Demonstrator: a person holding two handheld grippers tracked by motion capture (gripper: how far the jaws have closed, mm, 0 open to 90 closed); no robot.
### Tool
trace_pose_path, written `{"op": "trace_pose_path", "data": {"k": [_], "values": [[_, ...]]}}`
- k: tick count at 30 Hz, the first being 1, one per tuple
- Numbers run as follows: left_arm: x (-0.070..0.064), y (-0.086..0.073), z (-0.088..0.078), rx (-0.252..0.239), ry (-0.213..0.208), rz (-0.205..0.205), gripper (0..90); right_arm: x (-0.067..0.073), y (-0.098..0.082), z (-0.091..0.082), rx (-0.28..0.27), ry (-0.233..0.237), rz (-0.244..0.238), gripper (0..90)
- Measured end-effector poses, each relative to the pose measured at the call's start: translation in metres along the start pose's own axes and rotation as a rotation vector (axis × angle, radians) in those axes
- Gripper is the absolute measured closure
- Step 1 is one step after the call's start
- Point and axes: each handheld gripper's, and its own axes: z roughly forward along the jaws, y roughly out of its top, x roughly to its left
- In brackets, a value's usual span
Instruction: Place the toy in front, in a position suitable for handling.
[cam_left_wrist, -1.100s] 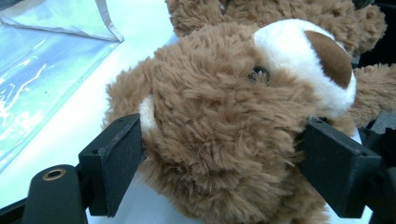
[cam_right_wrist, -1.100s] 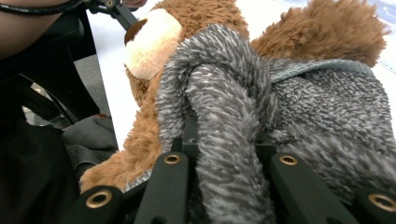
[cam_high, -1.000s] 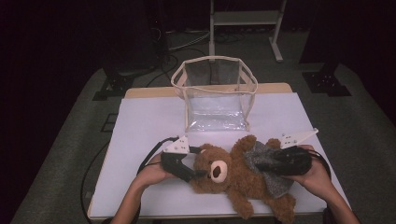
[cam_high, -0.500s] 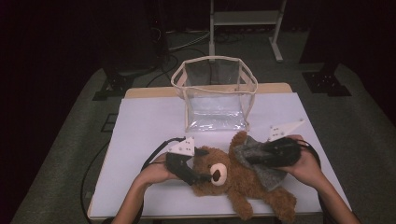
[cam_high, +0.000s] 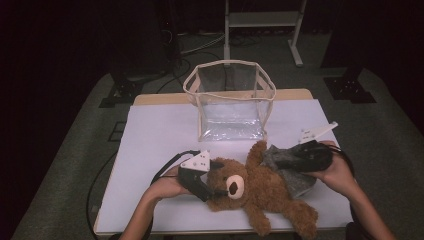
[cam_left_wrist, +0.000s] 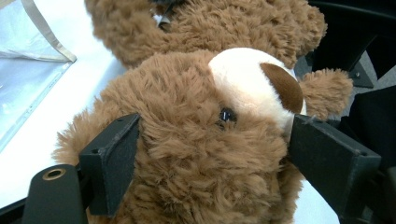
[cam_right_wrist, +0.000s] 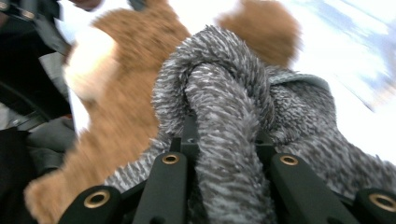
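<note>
Your left gripper (cam_left_wrist: 205, 154) had its two black jaws pressed in on either side of the head of the brown plush teddy bear (cam_high: 260, 192), fur bulging between them, so the toy was pinned at the top while the other hand worked on its clothing. That grip looked chosen to stop the soft body sliding across the white tabletop (cam_high: 160, 140) when the fabric was tugged. Your right gripper (cam_right_wrist: 224, 182) was clamped nearly closed on a bunched fold of the grey fuzzy knitted garment (cam_high: 292, 172), the cloth rising in a thick roll out of the narrow gap between the jaws; a thin pinch like that suits loose knit, which would slip out of a wider hold. In the high view the bear lay on its back near your edge of the table, head toward your left hand (cam_high: 165, 187), one arm raised toward the far side and its legs trailing toward the near right corner, with the garment spread beside and partly under its body on your right. The blur in the right gripper view fitted a hand in motion, which I judged to be drawing the knit relative to the bear. The clear plastic bin with the cream rim (cam_high: 229, 102) stood upright just beyond the bear, open at the top and within easy reach.
</note>
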Motion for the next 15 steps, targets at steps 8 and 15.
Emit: {"op": "trace_pose_path", "data": {"k": [8, 15], "values": [[0.001, 0.0, -0.001, -0.003, -0.007, -0.001, 17.5, -0.015, -0.034, -0.029, -0.027, -0.036, 0.095, 74.2], [0.002, 0.0, -0.002, -0.004, -0.007, -0.006, 17.5, 0.008, -0.005, -0.015, -0.027, 0.03, -0.001, 74.0]]}}
